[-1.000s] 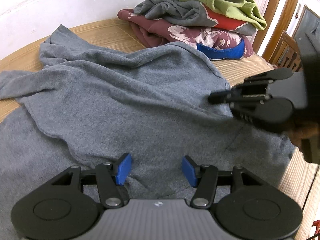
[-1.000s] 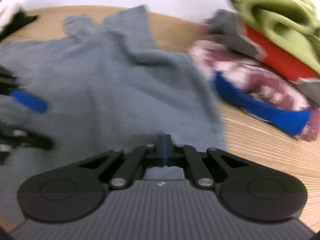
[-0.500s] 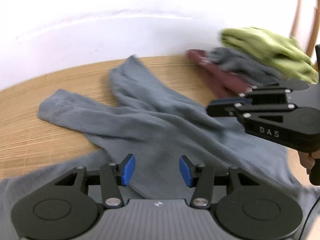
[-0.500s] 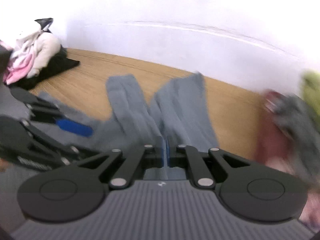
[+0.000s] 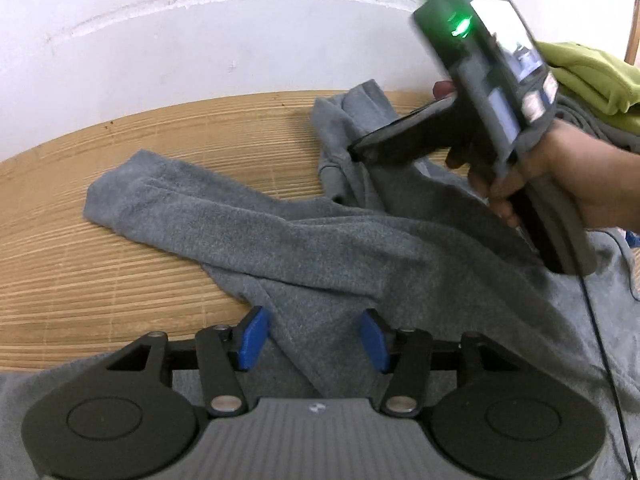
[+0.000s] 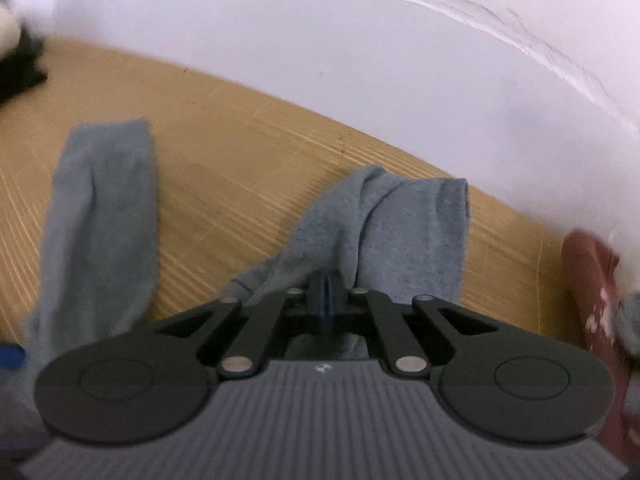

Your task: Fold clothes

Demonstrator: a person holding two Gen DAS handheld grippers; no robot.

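A grey fleece garment lies spread on a bamboo mat, with two long sleeves reaching toward the wall. One sleeve runs left and the other runs to the back. My left gripper hovers low over the cloth where the sleeves meet. Its jaws are opening; grey cloth lies under the gap and the blue pads do not press it. My right gripper, held by a hand, is shut with its tip at the far sleeve. Whether cloth is pinched in the right gripper is unclear.
A stack of folded clothes stands at the right, with a green piece on top and a maroon one below. The white wall borders the mat at the back. Dark and white clothes lie far left. A thin cable hangs from the right gripper.
Both views have swung left, away from the clothes stack and toward the sleeves. The right gripper has travelled, still shut, across to the far sleeve. The left jaws have stayed apart.
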